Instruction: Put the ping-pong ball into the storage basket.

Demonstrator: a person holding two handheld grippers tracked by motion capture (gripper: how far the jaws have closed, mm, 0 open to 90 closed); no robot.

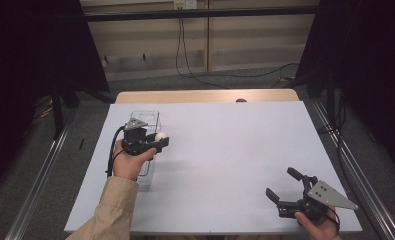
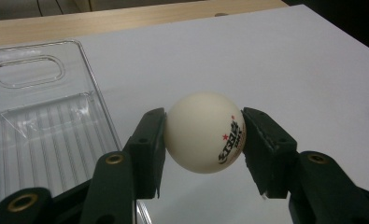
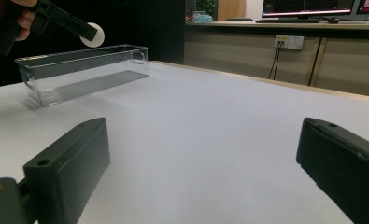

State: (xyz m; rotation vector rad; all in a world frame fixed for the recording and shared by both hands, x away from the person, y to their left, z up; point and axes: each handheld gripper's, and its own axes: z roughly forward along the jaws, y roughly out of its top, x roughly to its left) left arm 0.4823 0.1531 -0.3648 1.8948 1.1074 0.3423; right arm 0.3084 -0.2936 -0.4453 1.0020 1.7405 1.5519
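A white ping-pong ball (image 2: 203, 132) with red stars and black print sits pinched between the two black jaws of my left gripper (image 2: 203, 140). In the high view the ball (image 1: 160, 136) hangs at the right long side of a clear plastic bin (image 1: 150, 116), held by my left gripper (image 1: 160, 142) at the table's left. The bin (image 2: 42, 116) lies empty just left of the ball. My right gripper (image 1: 281, 182) rests at the near right with its jaws wide apart and nothing between them. Its own view looks across to the bin (image 3: 79, 70) and the ball (image 3: 92, 34).
A white sheet (image 1: 225, 150) covers the table, with a wooden edge (image 1: 205, 96) at the far end. A small dark spot (image 1: 241, 100) sits on that edge. Metal rails and cables (image 1: 185, 65) run along the floor around the table.
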